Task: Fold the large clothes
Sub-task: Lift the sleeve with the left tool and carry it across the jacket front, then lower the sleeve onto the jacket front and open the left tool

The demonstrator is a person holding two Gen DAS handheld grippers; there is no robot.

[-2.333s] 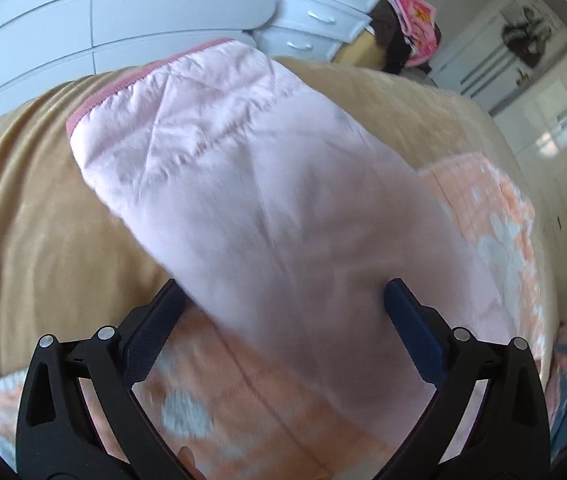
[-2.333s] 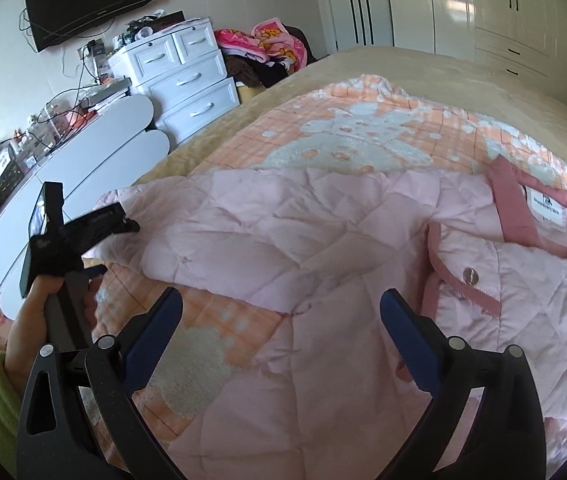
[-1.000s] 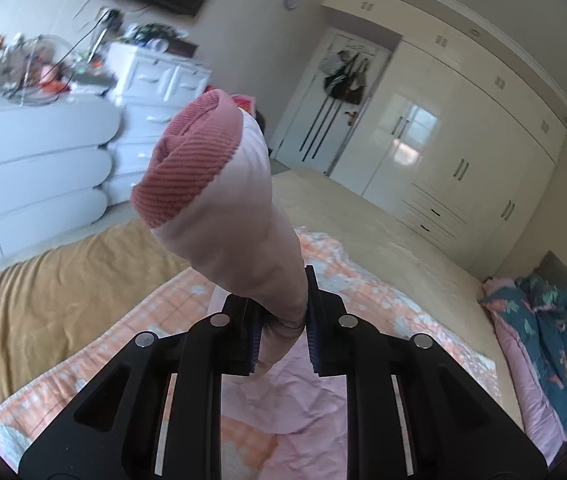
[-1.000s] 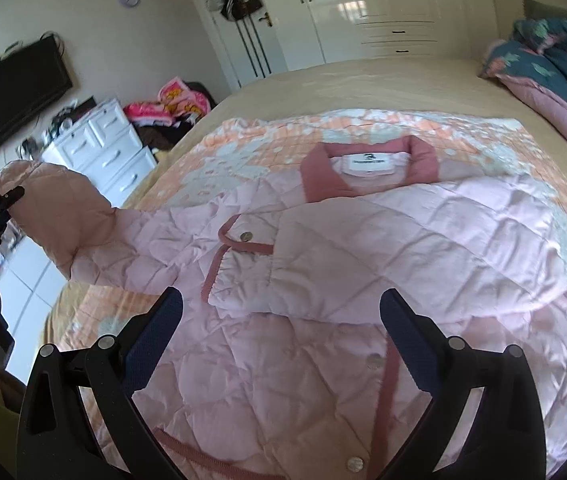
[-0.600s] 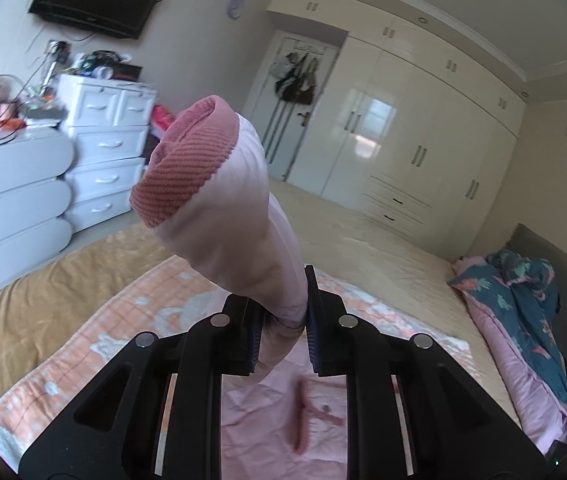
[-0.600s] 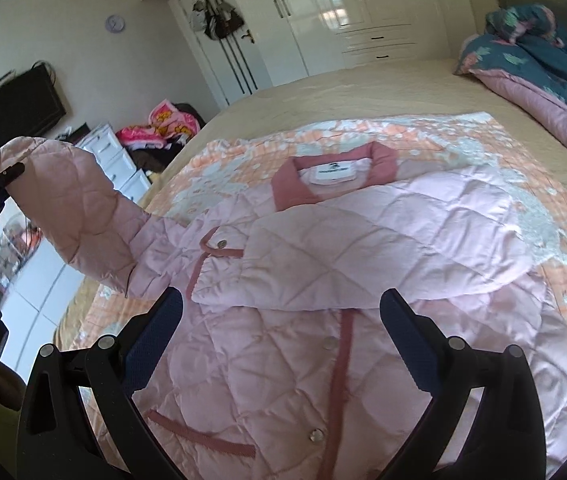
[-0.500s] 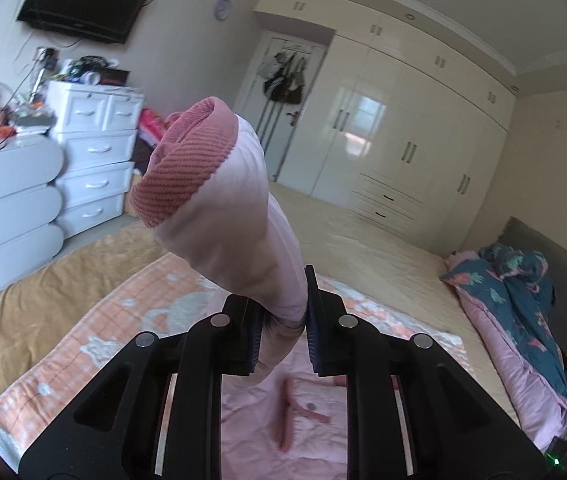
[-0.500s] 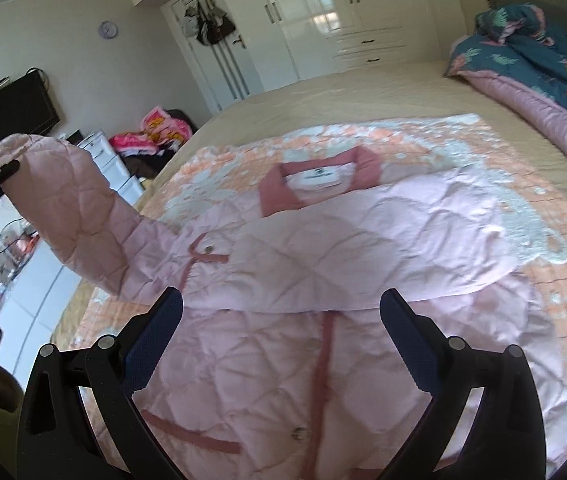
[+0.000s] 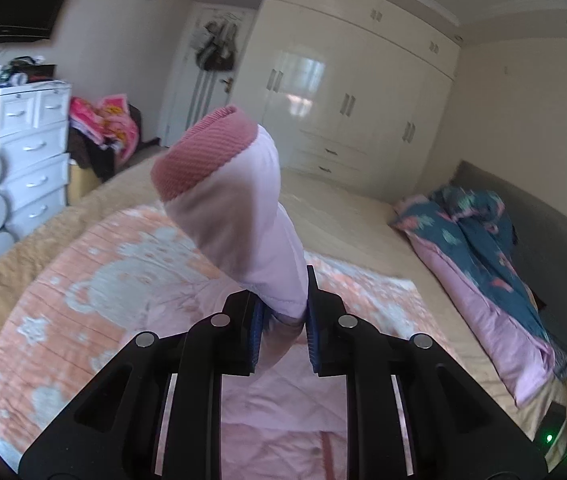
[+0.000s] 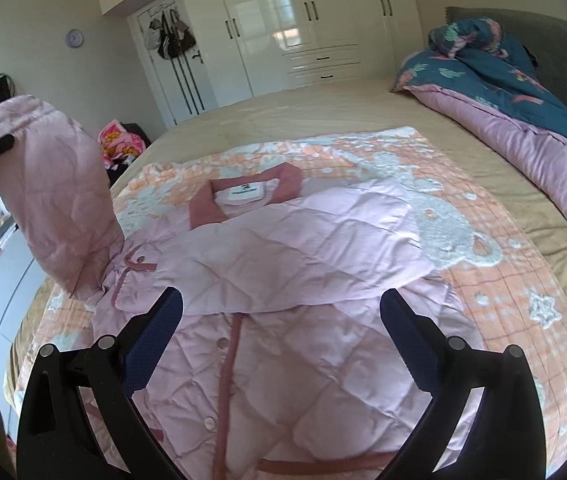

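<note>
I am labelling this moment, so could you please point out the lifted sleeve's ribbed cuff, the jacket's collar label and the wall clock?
ribbed cuff (image 9: 203, 156), left wrist view, on the dark pink knit band.
collar label (image 10: 244, 193), right wrist view, on the white tag's middle.
wall clock (image 10: 75, 37), right wrist view, on its face.

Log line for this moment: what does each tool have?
left tool: shut on sleeve, lifted off bed | right tool: open, empty, above jacket | other sleeve folded across chest
</note>
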